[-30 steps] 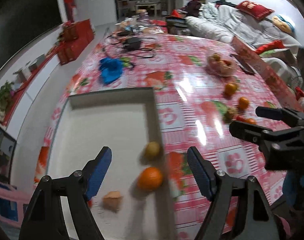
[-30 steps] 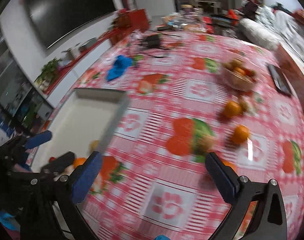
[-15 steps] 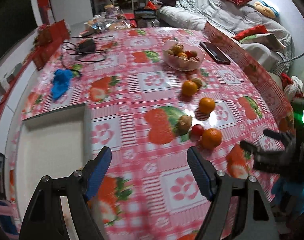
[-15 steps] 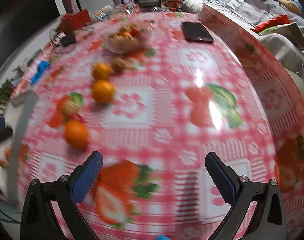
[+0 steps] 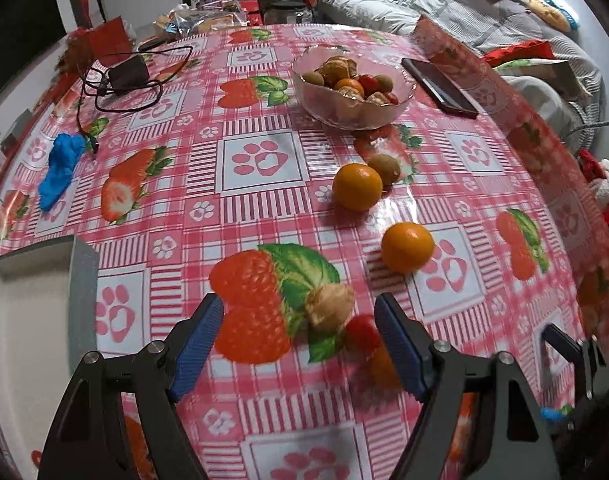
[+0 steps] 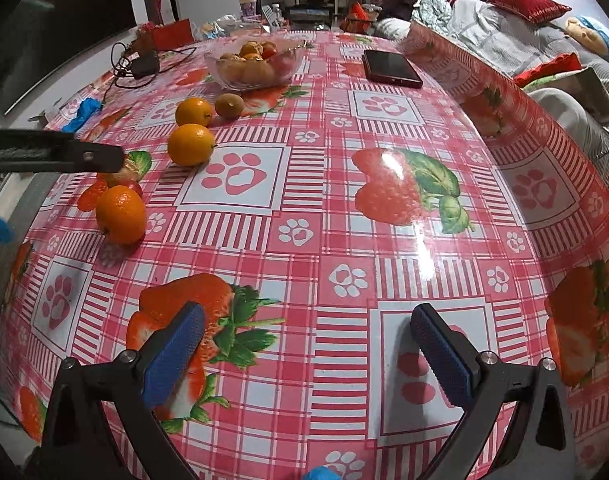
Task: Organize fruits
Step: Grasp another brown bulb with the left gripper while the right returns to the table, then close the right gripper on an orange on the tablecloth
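Papery round husk fruit point(image 5: 330, 305) sits between open left tongs point(image 5: 298, 332).

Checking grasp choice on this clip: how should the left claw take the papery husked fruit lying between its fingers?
Grip the husked fruit across its rounded middle, coming down from above. The left claw is open around it. The cherry tomato touches its right side, so that finger probably needs to slip between them, closing gently on the husk.

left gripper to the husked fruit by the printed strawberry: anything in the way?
Nothing visible. The left gripper is open, with the husked fruit just ahead between its fingers. A small red fruit sits beside it, by the right-hand finger.
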Available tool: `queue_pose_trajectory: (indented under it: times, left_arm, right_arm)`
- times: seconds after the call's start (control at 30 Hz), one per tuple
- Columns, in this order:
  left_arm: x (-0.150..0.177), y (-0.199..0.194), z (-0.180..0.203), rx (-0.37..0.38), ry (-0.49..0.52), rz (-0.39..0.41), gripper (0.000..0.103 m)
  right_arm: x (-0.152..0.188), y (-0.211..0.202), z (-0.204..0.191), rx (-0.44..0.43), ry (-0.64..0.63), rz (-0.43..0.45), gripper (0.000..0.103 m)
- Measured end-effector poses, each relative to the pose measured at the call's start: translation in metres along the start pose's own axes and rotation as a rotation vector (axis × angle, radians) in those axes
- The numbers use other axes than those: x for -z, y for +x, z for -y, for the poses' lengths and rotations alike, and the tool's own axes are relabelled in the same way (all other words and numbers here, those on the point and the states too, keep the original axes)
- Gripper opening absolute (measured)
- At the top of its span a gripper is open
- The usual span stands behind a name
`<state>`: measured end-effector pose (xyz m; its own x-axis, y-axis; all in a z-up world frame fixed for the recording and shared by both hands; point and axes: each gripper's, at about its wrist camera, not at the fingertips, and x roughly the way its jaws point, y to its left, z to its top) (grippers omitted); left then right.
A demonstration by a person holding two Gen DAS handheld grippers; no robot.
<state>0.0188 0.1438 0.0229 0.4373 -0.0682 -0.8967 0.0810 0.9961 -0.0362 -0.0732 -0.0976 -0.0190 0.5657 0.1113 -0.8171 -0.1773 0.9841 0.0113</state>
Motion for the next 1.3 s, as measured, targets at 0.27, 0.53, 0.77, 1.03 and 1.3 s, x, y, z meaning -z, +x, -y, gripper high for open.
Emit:
queue_pose_trajectory:
  times: [0.27,0.53,0.77,1.03,1.3]
  left_arm:
    - [-0.002,0.026,-0.001,-0.023,-0.022,-0.05,0.052]
    - [0.005,0.021,0.007,-0.037,0.023,-0.012,0.031]
    - [0.019,0.014,-0.003,-0.034,-0.003,0.017,0.03]
    - [0.057,-0.004,-0.01,-0.074,0.013,0.082,0.03]
    - [0.093,-0.02,-0.02,-0.094,-0.018,0.165,0.03]
  right_arm:
    - [0.002,-0.001,0.0,-0.004,-0.005,0.025,0.103]
    - [0.002,-0.001,0.0,-0.005,-0.005,0.026,0.103]
    - [0.003,-0.001,0.0,-0.005,-0.006,0.027,0.103]
    - [0.003,-0.001,0.0,-0.006,-0.006,0.027,0.103]
    - [0.004,-0.001,0.0,-0.007,-0.006,0.028,0.103]
